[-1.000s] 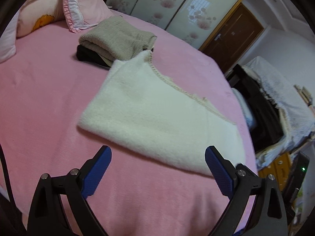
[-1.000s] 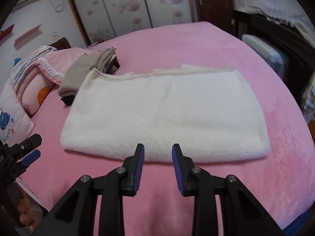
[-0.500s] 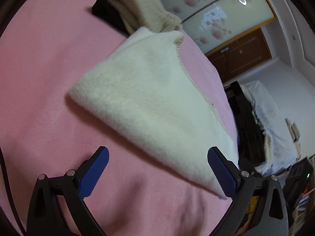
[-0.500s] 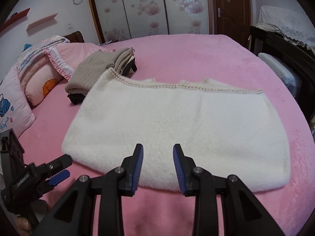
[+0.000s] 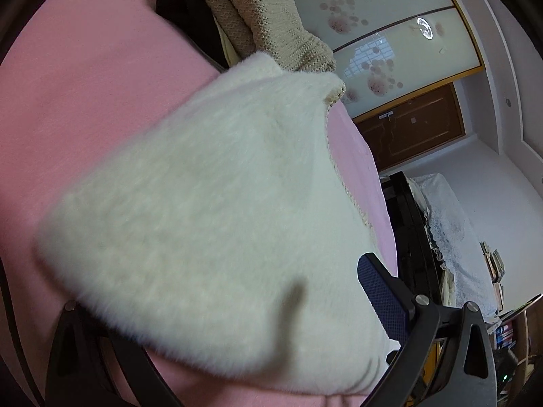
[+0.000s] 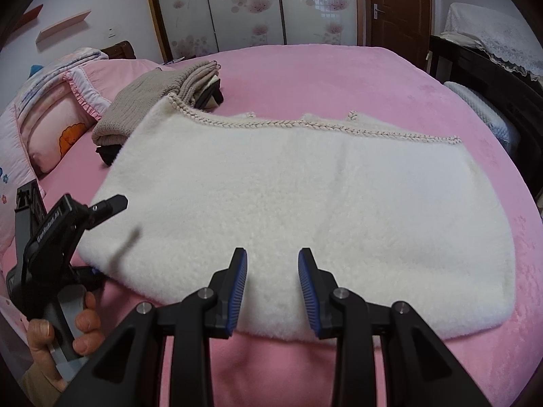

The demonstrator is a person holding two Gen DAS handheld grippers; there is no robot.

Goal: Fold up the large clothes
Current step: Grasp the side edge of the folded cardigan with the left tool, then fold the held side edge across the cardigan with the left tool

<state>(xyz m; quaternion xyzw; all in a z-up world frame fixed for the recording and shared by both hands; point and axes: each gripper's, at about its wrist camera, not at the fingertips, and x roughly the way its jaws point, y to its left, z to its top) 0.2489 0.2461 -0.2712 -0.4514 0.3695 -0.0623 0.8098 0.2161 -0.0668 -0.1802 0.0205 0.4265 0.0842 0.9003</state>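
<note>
While the fleece lies spread: a cream fleece garment [image 6: 305,203] lies folded flat on the pink bedspread [image 6: 339,78], its braided trim along the far edge.
Left gripper [image 5: 224,302]: fingers spread wide at the garment's near corner; one blue pad [image 5: 381,300] rides above the fleece, the other finger sits hidden beneath the edge, so the cloth lies between them, not pinched.
Right gripper [image 6: 272,291]: fingers parted, nothing between them, tips over the garment's near edge at its middle.
Beyond the fingertips: a folded beige knit [image 6: 159,101] stacked on a dark garment [image 5: 190,20], touching the fleece's far left corner.
Far left of the right fingers: pink pillows [image 6: 57,115].
</note>
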